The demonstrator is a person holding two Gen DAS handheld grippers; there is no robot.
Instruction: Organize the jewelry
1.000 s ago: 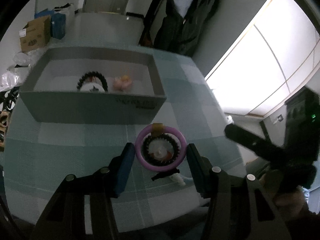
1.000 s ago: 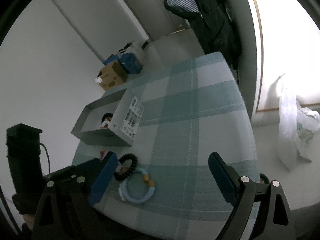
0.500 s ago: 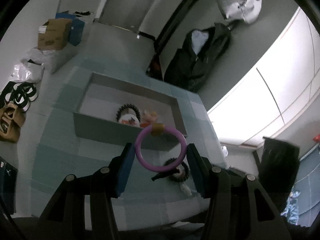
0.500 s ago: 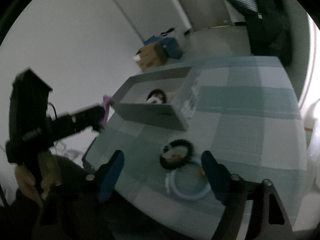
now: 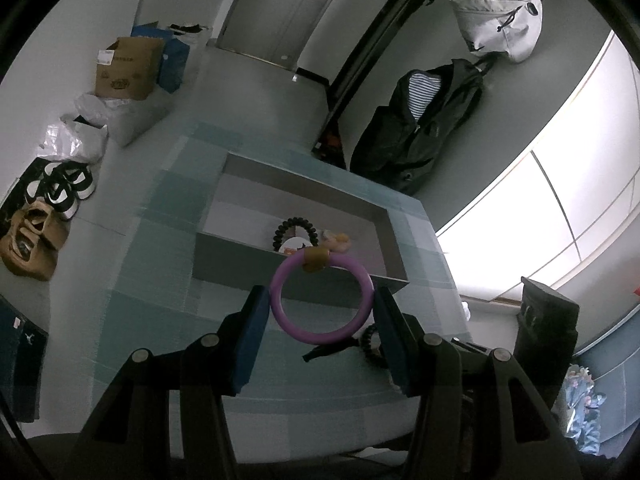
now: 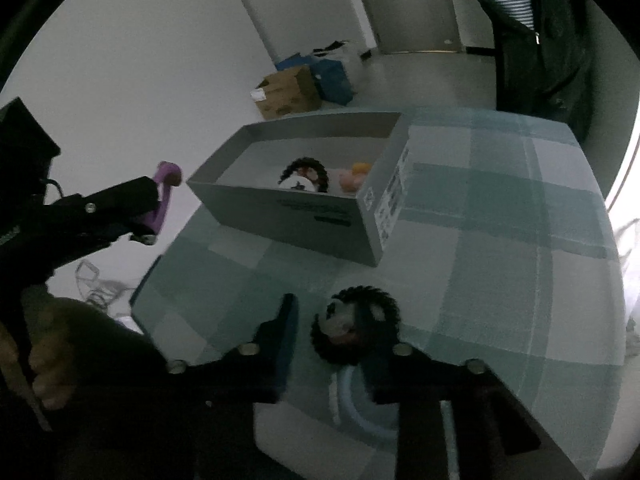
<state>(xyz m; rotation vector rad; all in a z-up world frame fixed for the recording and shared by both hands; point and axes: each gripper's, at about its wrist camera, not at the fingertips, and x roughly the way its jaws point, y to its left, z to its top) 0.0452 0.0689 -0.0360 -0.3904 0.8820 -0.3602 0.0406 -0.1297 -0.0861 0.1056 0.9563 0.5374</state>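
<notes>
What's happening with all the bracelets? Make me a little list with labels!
left gripper: shut on the purple ring, lifted near the grey box
right gripper: fingers have just been closing around one side of the black bracelet on the table; a gap shows beside one finger
inside the grey box: a second black bracelet and a peach thing
blue ring: on the checked cloth, partly under the right gripper
</notes>
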